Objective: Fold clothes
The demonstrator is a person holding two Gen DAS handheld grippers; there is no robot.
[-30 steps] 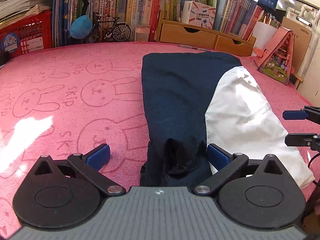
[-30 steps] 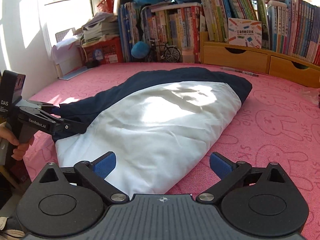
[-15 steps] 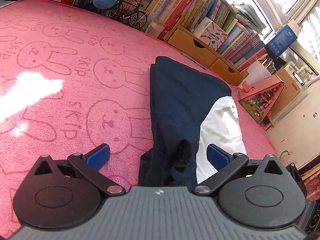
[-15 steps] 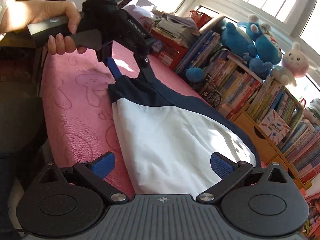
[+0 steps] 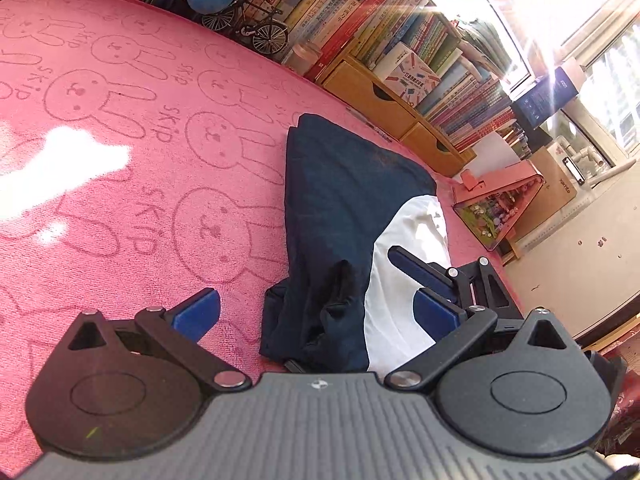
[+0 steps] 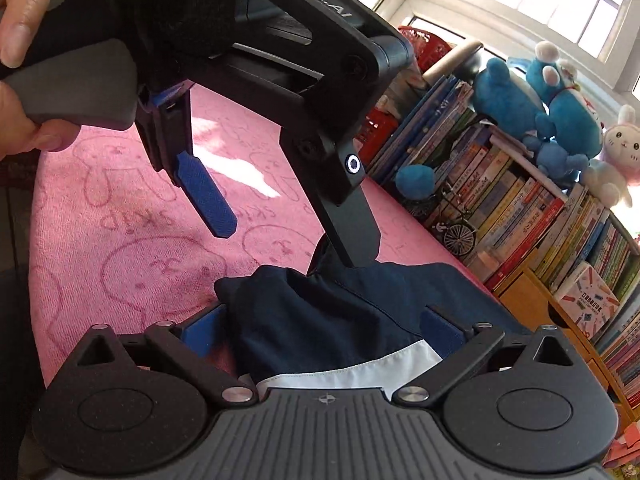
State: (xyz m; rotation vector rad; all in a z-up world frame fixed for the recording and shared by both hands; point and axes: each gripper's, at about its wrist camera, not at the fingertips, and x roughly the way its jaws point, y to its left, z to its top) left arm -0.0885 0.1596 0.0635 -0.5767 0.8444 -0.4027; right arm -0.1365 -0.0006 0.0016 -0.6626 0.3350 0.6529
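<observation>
Right claw [image 6: 320,336] swung beside "GenRobot.AI" left claw [image 5: 316,314] — both agape, right just narrowing, straddling garment [image 6: 320,320].

My left wrist view looks down its 2 fingers, tilted, low over the pink bunny blanket [image 5: 120,128], facing the bookshelf [image 5: 400,40] and bright window at upper right. My right wrist view sits very close behind the garment [image 6: 328,320], rolled over, facing the same bookshelf [image 6: 520,208] from farther right. Both views share the navy-and-white garment [image 5: 340,200], the blanket and the toy bicycle [image 5: 260,28]. Each camera catches the other gripper: the left gripper [image 6: 288,232] fills my right view's top, and the right gripper [image 5: 420,280] shows in my left.
</observation>
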